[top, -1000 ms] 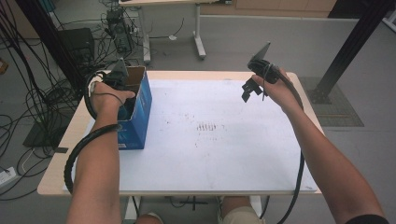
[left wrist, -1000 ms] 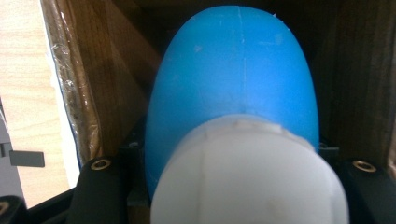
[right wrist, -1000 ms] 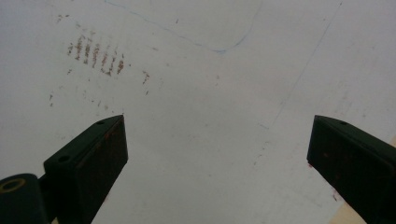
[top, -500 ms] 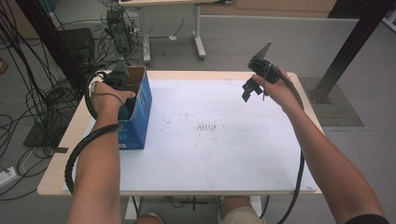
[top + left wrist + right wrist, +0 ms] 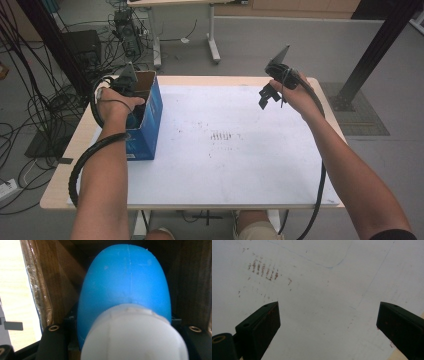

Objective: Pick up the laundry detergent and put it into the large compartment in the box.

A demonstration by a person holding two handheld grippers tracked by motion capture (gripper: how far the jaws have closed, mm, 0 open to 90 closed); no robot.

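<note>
In the left gripper view the left gripper has its jaw tips hidden behind a blue and white egg-shaped object that sits between them; the black jaw bases flank the object at both sides, so the gripper appears clenched on it, though the contact itself cannot be made out. The object's white end lies nearest the camera and is cut off at the bottom edge, and its blue end points deeper into the brown cardboard interior around it. From the high view, the left hand reaches down into the open top of a blue box, and the gripper's front is lost inside the box. The box stands at the left edge of the white table, its brown inner wall showing at the rim. Well apart from the box, over the far right part of the table, the right gripper hangs in the air with its jaws spread wide and nothing between them. Faint reddish smudges mark the table between the box and the right gripper, and cables lie on the floor beyond the box.
</note>
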